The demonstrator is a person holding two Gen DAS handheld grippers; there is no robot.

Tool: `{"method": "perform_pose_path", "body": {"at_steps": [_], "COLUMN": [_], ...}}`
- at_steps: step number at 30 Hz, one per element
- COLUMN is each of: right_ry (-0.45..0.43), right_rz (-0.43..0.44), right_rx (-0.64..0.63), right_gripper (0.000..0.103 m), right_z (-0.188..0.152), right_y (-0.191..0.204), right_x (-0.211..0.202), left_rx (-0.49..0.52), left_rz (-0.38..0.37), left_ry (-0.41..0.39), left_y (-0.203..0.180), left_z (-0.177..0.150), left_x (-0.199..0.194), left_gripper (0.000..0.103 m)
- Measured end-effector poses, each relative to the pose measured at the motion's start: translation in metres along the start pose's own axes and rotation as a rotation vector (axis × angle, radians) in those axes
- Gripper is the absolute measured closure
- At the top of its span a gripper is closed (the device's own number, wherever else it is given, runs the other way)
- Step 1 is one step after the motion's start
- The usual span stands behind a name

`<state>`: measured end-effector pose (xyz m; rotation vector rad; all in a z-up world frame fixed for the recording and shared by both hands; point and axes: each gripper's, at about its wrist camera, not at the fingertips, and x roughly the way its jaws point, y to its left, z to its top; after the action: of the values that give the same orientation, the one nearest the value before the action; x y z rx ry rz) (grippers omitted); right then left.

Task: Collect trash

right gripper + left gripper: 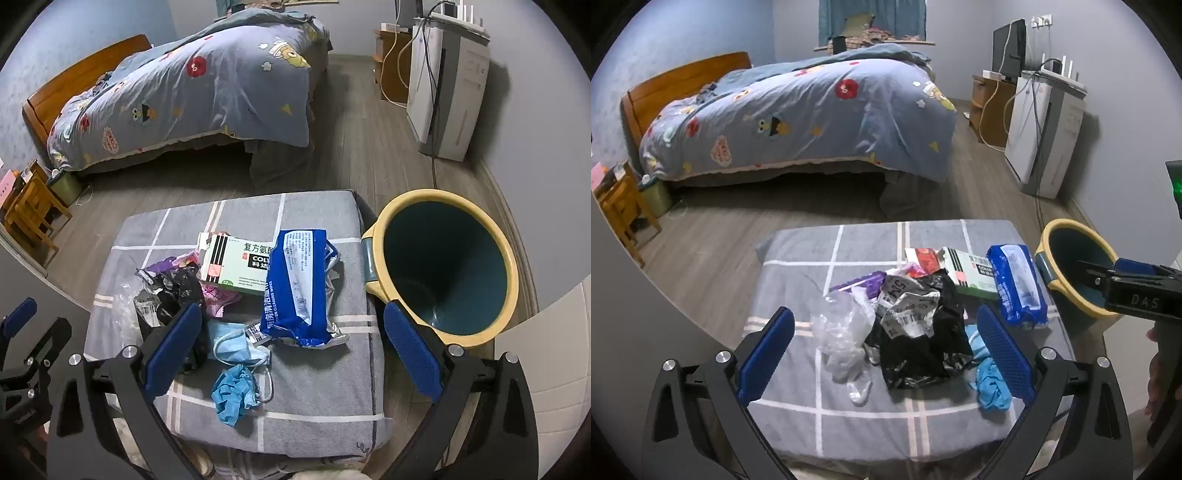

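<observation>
I hold both grippers, left (882,354) and right (291,350), spread wide above crumpled trash on the grey checked cushion (325,398), gripping nothing.

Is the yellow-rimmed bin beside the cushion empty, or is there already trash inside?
Empty: the right wrist view looks into the bin and shows only its bare dark inside.

Green-and-white box (236,266): Chinese characters "复方氨", below them "COL" on a black band. Blue wipes pack (299,288): "CLEANING WIPES". Right claw (1137,291) body: "DAS".

The black bag (923,343) hides much of the blue mask (975,343).
</observation>
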<state>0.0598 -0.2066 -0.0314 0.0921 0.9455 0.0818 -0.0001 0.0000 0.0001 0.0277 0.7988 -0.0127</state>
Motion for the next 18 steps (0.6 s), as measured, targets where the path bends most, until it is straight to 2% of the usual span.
{"method": "perform_pose_path", "body": {"at_steps": [18], "right_ry": [-0.010], "right_rz": [-0.024], "right_rx": [-0.017], "right_gripper": [0.006], "right_z": [-0.001], "right_y": [0.002], "right_x": [0.000], "left_rx": [0.000], "left_rz": [-0.002], "left_ry": [0.002], "left_y": [-0.004], "left_z": [-0.002], "left_x": [-0.002], "left_gripper": [0.005]}}
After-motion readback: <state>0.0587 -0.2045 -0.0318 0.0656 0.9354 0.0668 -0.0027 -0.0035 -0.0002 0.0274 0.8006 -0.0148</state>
